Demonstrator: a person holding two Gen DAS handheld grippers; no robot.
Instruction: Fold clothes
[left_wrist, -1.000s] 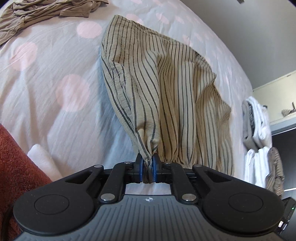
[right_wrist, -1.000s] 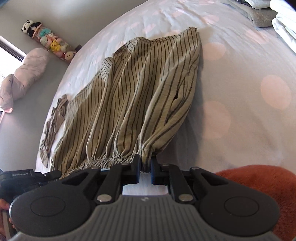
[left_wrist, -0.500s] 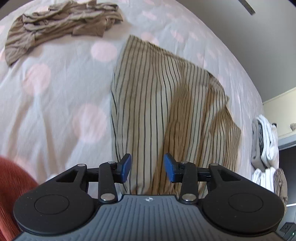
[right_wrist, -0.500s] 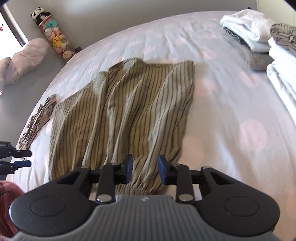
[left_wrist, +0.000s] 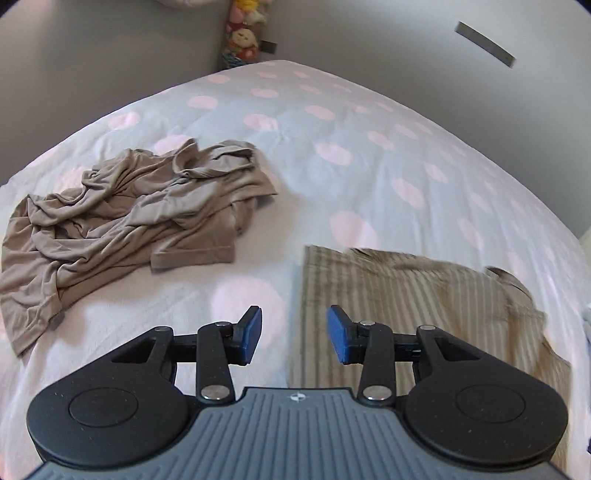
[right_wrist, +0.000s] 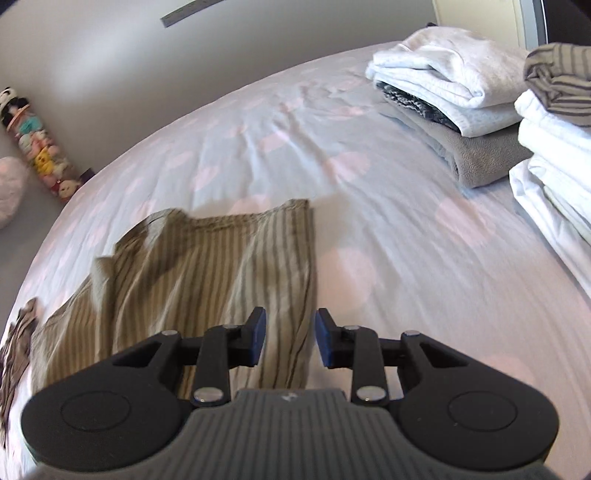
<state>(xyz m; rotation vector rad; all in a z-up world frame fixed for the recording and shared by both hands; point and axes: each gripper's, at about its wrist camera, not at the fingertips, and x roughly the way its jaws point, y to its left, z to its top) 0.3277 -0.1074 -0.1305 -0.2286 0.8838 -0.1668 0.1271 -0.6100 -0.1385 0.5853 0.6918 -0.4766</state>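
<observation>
Both the left gripper (left_wrist: 294, 334) and right gripper (right_wrist: 290, 338) hang spread, holding nothing, above the striped garment (right_wrist: 221, 266) lying flat mid-bed (right_wrist: 406, 258). Folded stacks (right_wrist: 461, 92) sit at the bed's far right edge; a crumpled taupe top (left_wrist: 129, 210) near its left edge remains unfolded.

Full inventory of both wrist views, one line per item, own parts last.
striped garment: 1, beige with dark stripes, spread flat on the bed in front of both tongs
taupe garment: 1, crumpled, on the bed to the left of the striped one
folded clothes stacks: 2 stacks, white, grey and striped items, right side of the bed
bedspread: 1, pale with pink dots, under everything
plush toys: several, mixed colours, in a column against the wall
pale pink cushion: 1, at the left edge beside the toys
left tongs: 1, black with blue pads, open, empty
right tongs: 1, black with blue pads, open, empty
</observation>
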